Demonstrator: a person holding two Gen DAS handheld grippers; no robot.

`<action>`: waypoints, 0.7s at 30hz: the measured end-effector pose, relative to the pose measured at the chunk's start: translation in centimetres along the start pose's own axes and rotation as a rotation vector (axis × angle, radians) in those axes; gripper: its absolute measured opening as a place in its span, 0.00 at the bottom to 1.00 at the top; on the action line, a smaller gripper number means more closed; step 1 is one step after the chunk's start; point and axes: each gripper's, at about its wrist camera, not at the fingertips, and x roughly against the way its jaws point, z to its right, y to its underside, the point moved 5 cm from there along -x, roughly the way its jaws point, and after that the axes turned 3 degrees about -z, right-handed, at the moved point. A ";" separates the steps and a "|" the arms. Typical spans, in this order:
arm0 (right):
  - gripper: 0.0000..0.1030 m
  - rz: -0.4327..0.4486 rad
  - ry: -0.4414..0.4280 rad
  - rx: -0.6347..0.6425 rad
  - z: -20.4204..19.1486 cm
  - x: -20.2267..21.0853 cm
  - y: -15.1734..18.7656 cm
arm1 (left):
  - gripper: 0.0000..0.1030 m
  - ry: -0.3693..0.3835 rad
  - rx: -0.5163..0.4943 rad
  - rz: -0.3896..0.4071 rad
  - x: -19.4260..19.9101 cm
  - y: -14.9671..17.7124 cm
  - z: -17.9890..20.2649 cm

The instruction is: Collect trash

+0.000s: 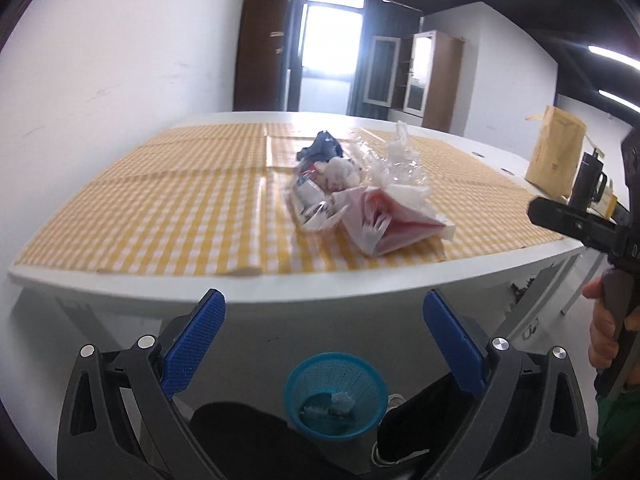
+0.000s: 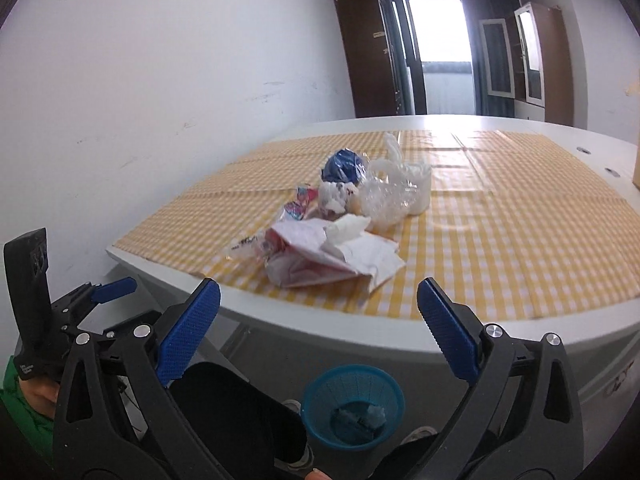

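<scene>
A pile of trash [image 1: 352,188] lies on the yellow checked tablecloth [image 1: 180,208]: a red and white paper bag [image 1: 392,224], clear plastic wrap [image 1: 396,164], crumpled tissue [image 1: 340,172], a printed wrapper [image 1: 308,196] and a dark blue wrapper [image 1: 324,146]. The pile also shows in the right wrist view [image 2: 344,220]. A blue mesh bin [image 1: 335,394] stands on the floor below the table edge, with some trash inside; it shows in the right wrist view too [image 2: 352,404]. My left gripper [image 1: 324,344] is open and empty, before the table edge above the bin. My right gripper [image 2: 318,336] is open and empty, likewise short of the table.
The white table [image 1: 360,292] has a curved front edge. A brown paper bag [image 1: 554,152] and a black mug [image 1: 588,184] stand at its far right. The white wall [image 1: 100,80] runs along the left. The other gripper shows at the right edge [image 1: 580,224].
</scene>
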 end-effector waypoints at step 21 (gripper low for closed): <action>0.67 -0.153 -0.009 -0.021 1.8 -10.1 -4.1 | 0.76 0.027 0.085 -0.063 -7.6 -4.0 -1.8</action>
